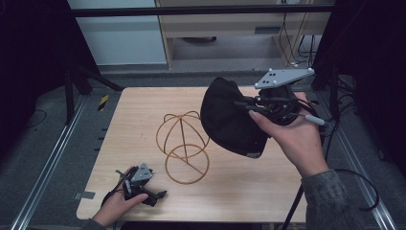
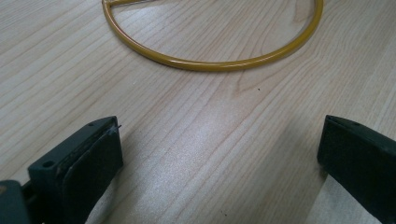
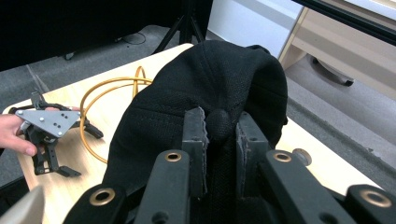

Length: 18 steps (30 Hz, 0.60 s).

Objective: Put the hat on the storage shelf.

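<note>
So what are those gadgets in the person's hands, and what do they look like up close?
They are hand-held grippers. Each, left gripper and right gripper, is a black linkage frame topped by a grey three-cornered plate with small holes. The fingers are black with serrated pads and brass-coloured pivots. Black cables trail off. The person wears grey-green sleeves.

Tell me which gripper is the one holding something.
The right gripper: its jaws are clamped on the black cap, lifted beside the yellow wire stand. The left gripper sits low at the table's near edge, jaws open and empty.

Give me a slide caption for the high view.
Right gripper lifts a black cap beside a wire stand; left gripper rests open.
</note>
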Available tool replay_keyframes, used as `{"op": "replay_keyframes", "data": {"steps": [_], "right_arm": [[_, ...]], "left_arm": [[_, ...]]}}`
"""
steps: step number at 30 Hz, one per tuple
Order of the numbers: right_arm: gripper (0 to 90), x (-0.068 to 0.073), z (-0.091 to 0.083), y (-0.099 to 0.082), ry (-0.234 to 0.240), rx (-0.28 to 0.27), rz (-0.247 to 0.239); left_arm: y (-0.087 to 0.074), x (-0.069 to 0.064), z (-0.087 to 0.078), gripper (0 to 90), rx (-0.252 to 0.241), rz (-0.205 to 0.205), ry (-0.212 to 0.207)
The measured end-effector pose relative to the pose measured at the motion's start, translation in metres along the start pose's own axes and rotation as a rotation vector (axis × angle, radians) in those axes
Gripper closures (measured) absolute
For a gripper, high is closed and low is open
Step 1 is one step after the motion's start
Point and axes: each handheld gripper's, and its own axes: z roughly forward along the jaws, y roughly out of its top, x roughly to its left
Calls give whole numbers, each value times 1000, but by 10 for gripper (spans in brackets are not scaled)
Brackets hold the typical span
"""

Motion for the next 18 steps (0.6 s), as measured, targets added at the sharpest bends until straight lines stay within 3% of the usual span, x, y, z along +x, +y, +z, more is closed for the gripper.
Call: {"op": "replay_keyframes", "data": {"steps": [11,18], "right_arm": [[775,7,9,17,18,14,-30],[775,15,27,33,45,25,-58]], "left_arm": [[0,0,0,0,0,1,1],[0,0,0,0,0,1,0]]}}
